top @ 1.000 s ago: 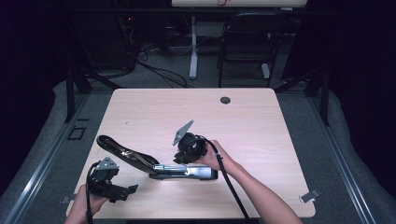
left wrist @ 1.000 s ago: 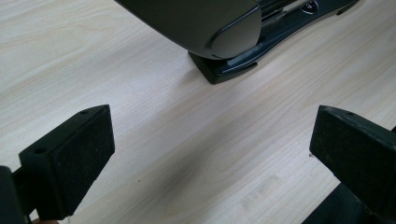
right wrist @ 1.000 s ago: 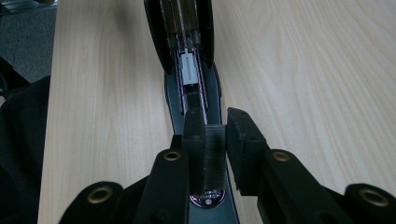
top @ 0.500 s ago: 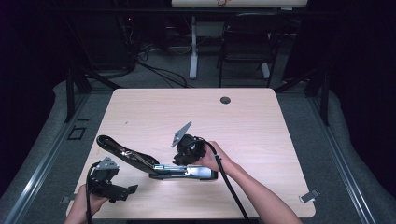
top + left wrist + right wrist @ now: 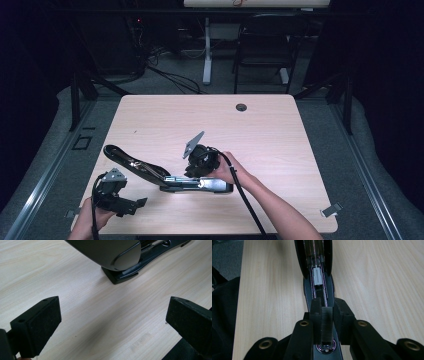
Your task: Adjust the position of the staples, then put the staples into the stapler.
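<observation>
Two grippers on a stapler lying flipped open at the table's front-middle. Right gripper is clamped tight on its open channel, likely the loading step. Left gripper spread wide, empty, beside the stapler's end. Next probably needs staples seated or the lid closed.

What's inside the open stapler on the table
The open stapler shows a metal staple channel with a pale pusher block. The right tongs, closed over it, cover the nearer part.

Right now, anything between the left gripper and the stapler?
Nothing visible. The left gripper is open over bare table, with the stapler just ahead, unobstructed. The right gripper sits at the stapler's far end.
</observation>
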Available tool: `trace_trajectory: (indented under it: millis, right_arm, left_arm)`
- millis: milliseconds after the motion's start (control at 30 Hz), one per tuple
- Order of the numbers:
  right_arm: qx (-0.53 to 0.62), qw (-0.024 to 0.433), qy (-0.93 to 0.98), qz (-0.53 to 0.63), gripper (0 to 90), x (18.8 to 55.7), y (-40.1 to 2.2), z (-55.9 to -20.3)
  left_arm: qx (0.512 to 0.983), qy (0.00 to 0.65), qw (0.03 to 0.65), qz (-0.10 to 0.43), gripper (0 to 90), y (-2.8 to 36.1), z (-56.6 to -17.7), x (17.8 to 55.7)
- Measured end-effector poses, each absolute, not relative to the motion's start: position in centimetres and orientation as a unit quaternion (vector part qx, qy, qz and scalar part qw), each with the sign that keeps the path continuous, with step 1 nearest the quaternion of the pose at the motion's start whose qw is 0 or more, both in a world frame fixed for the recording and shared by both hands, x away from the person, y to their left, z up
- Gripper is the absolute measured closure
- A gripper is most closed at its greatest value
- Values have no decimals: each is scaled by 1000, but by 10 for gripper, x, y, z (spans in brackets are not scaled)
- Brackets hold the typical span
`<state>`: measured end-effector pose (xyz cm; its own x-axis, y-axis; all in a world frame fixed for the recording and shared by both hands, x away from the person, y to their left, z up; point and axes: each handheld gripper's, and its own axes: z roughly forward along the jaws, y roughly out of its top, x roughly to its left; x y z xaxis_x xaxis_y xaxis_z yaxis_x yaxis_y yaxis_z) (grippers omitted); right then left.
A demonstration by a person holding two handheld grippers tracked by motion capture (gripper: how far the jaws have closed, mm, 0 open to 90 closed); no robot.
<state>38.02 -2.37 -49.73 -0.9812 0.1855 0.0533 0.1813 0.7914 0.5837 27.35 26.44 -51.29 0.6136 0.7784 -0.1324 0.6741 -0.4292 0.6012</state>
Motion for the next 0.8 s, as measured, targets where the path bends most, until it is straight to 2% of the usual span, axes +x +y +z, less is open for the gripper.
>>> trace_trajectory:
  millis: [800]
  right_arm:
    - [90, -4, 949, 301, 782, 383, -25, -507]
  left_arm:
    - [845, 428, 311, 78, 0, 264, -514, 276]
